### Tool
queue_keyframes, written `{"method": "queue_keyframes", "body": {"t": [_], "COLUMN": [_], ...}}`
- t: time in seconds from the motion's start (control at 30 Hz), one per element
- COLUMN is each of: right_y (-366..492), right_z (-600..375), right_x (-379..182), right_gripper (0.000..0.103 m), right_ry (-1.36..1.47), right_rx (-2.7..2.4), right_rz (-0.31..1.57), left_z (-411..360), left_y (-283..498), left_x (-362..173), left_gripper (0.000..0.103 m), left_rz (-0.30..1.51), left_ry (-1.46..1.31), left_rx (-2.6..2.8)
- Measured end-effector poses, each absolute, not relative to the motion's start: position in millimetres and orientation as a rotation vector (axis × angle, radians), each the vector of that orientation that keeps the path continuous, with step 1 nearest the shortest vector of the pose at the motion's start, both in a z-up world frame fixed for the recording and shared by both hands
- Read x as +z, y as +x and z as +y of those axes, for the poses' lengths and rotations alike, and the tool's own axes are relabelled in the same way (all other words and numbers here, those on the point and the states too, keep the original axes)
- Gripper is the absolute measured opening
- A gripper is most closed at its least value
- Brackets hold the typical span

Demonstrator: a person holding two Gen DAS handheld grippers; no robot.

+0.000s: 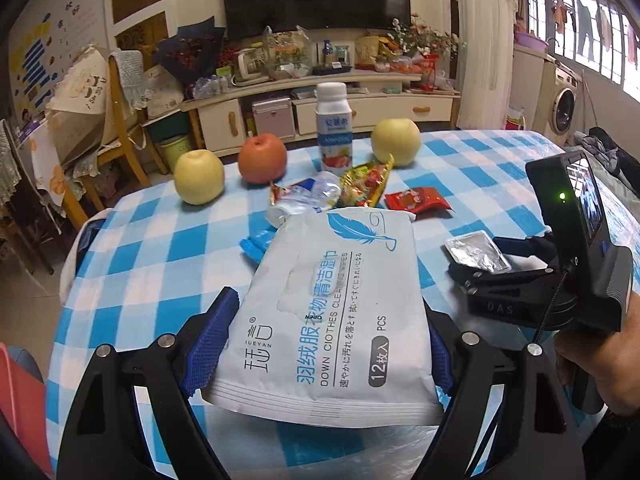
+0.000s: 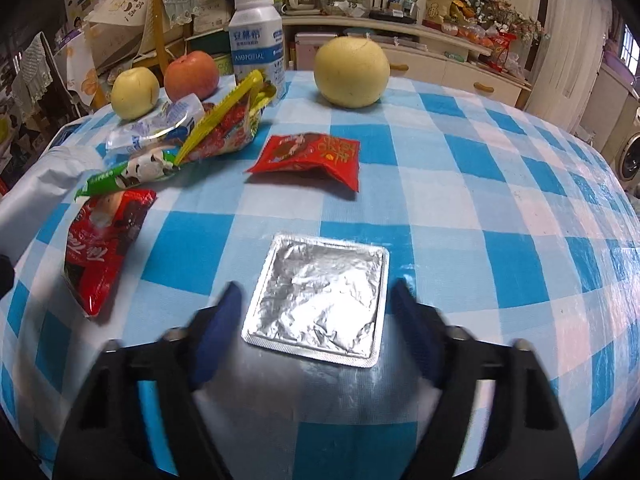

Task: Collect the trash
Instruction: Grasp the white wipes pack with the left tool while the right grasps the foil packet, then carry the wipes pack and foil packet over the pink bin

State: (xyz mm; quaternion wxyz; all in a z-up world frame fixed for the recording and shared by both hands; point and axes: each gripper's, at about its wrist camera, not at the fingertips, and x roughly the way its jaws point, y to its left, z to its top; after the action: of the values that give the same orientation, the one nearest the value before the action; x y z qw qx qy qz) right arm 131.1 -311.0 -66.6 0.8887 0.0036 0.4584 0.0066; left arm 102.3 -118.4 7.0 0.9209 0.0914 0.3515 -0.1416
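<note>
Left gripper (image 1: 320, 344): it pinches the white wipes pack (image 1: 328, 308) from both sides; the blue pads press on the edges of the pack, and the pack looks lifted above the surface (image 1: 140, 248).
Right gripper (image 2: 316, 328): jaws apart, one on each side of the silver foil packet (image 2: 320, 300), with small gaps; the pads do not touch it.
Foil packet: flat on the surface, toward the near edge.
Other trash: a red wrapper (image 2: 310, 154) in the middle; a dark red wrapper (image 2: 104, 244) near the left edge; a heap of yellow, green and clear wrappers (image 2: 192, 136) behind it.
Far edge: two yellow pears (image 2: 352, 72), a red apple (image 2: 192, 76) and a white bottle (image 2: 258, 40), upright.
</note>
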Motion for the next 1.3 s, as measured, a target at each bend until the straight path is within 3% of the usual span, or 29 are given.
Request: {"method": "queue_keyframes", "body": {"t": [0.43,1.3], "right_y": [123,82], "right_z": [-314,-265], "right_x": [-62,27], "right_gripper": [0.065,0.065], "right_ry": [0.083,-0.016], "right_rx": [0.022,0.119], "right_rz": [0.93,0.755], "left_z": [-93,-25], "left_y": [96,67], "left_x": [19,57], "left_gripper": [0.083,0.083], "left_rz": [0.701,0.661], "left_ry": [0.164,0.077], "left_rx": [-0.243,-0.117]}}
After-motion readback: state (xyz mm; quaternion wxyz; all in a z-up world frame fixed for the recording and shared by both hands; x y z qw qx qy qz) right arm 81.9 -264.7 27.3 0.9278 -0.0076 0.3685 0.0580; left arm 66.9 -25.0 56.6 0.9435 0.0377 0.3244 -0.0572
